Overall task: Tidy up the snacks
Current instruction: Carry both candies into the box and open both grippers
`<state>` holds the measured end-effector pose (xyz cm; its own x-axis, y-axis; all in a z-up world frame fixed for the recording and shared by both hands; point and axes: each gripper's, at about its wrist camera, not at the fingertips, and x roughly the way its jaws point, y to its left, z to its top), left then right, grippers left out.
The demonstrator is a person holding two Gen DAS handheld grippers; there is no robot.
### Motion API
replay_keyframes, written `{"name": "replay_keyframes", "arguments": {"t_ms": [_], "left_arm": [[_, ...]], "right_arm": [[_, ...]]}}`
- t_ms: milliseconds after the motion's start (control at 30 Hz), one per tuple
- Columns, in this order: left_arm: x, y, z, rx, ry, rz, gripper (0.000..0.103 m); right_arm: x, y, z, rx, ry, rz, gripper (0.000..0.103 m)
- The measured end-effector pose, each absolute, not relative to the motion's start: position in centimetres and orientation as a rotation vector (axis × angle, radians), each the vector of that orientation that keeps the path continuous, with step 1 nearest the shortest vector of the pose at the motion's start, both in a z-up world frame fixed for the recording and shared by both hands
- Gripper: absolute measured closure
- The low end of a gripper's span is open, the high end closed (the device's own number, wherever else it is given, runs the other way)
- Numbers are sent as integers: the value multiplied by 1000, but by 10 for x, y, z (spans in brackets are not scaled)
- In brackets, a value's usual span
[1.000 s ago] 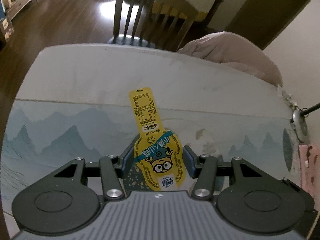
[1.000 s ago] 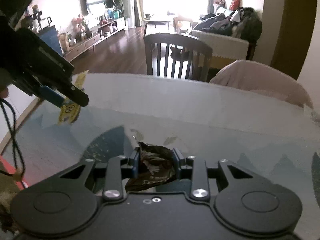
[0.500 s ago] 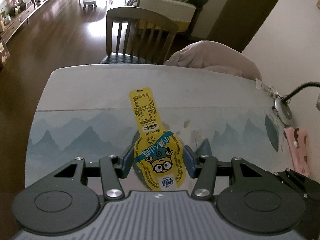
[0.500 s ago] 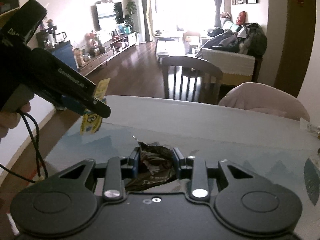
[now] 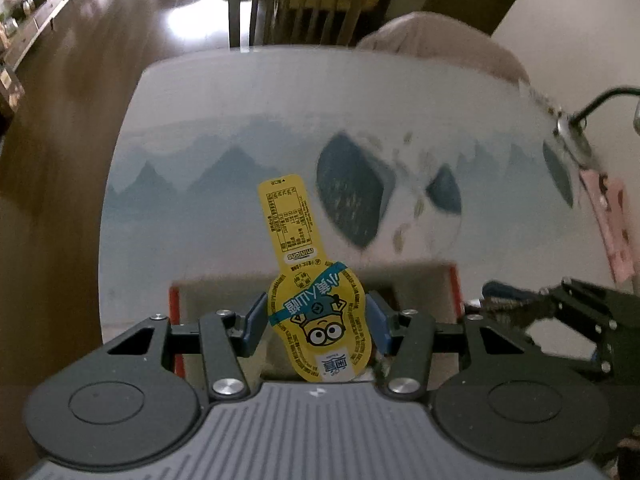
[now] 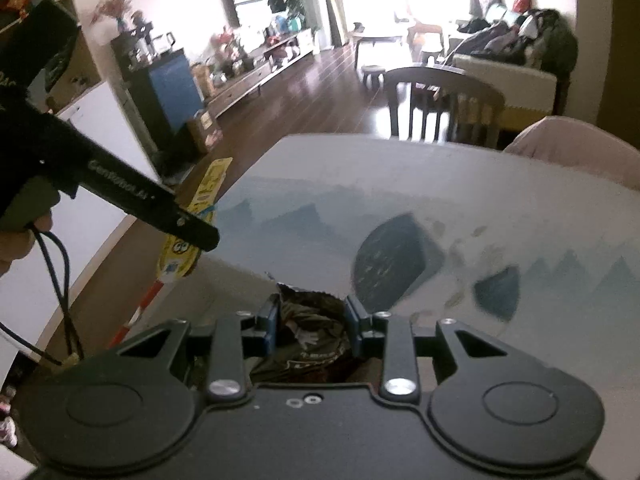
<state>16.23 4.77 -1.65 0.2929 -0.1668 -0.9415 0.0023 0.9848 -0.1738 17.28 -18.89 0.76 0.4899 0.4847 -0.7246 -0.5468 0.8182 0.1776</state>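
My left gripper [image 5: 316, 326] is shut on a yellow Minions snack pouch [image 5: 304, 276], whose long tab sticks up past the blue pads. Below it lies a cardboard box with a red rim [image 5: 173, 300] on the table. The right gripper [image 6: 312, 320] is shut on a dark crinkled snack packet [image 6: 310, 334]. In the right wrist view the left gripper [image 6: 192, 232] hangs at the left with the yellow pouch [image 6: 182, 252] in it, over the box's red edge [image 6: 146, 300]. In the left wrist view the right gripper [image 5: 532, 312] shows at the right edge.
The table [image 5: 280, 120] carries a blue mountain-print cloth. A pink packet [image 5: 612, 224] and a lamp base [image 5: 572, 136] sit at its right side. A wooden chair [image 6: 444, 104] and a pink-covered chair [image 6: 576, 152] stand at the far edge. A hand [image 6: 16, 240] holds the left gripper.
Both grippers have drawn back toward me and risen, still holding their snacks. The red-rimmed box has come into view beneath them, and more of the table's left edge shows.
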Motion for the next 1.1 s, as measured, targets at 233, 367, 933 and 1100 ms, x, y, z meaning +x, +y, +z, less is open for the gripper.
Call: {"name": "replay_keyframes", "arguments": {"t_ms": [233,367,933,1100], "left_arm": [[126,56,-68,-171,1368,-104,51],[116,53,-96,-182,1408,-86,51],[97,42,-136,-100,1430,-53,50],[91,36,-133,-63,1388,-54,51]], "right_arm": [[153,-163,-28,-102,940,627,71],[141,-152,-46,-143,972,611,71],[116,-138,-82,-199,1003,589,70],[109,-138,-79,-228,954,595,66]]}}
